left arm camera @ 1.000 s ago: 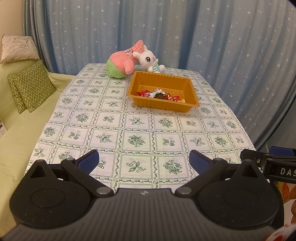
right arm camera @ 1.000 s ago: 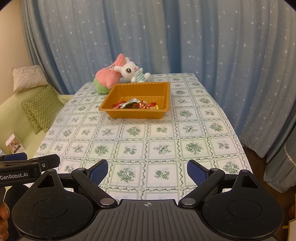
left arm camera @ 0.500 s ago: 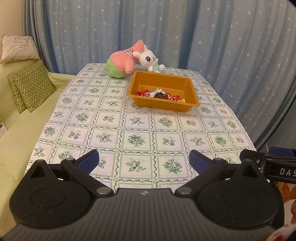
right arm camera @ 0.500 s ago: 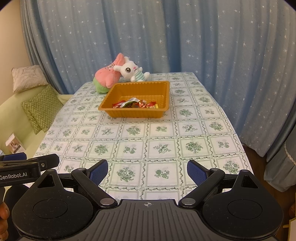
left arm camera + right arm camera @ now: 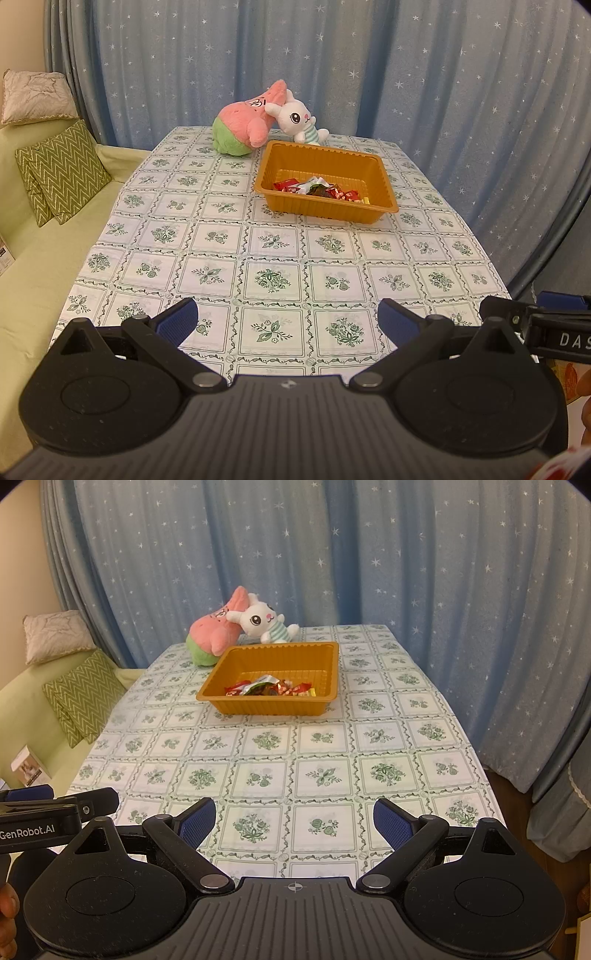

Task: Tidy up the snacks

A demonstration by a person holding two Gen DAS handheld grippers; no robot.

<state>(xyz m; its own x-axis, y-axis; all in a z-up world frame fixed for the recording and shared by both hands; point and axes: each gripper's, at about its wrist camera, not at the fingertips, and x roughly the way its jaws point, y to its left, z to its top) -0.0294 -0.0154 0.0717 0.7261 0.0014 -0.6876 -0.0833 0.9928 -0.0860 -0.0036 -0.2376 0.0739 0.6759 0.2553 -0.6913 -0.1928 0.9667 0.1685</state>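
Note:
An orange plastic tray (image 5: 373, 216) (image 5: 229, 699) stands toward the far end of the table. Several wrapped snacks (image 5: 317, 189) (image 5: 271, 688) lie in a heap along its near wall. My left gripper (image 5: 288, 323) hovers over the table's near edge, jaws wide, nothing between the blue pads. My right gripper (image 5: 294, 823) holds the same pose beside it, open and empty. Both are well short of the tray. Each view catches the other gripper's side at its edge.
A pink and green plush (image 5: 245, 127) (image 5: 210, 638) and a white rabbit plush (image 5: 299, 120) (image 5: 264, 622) lie behind the tray. The table wears a green-patterned cloth (image 5: 273, 251). A green sofa with zigzag cushions (image 5: 62, 171) runs along the left. Blue starred curtains (image 5: 369, 554) hang behind and right.

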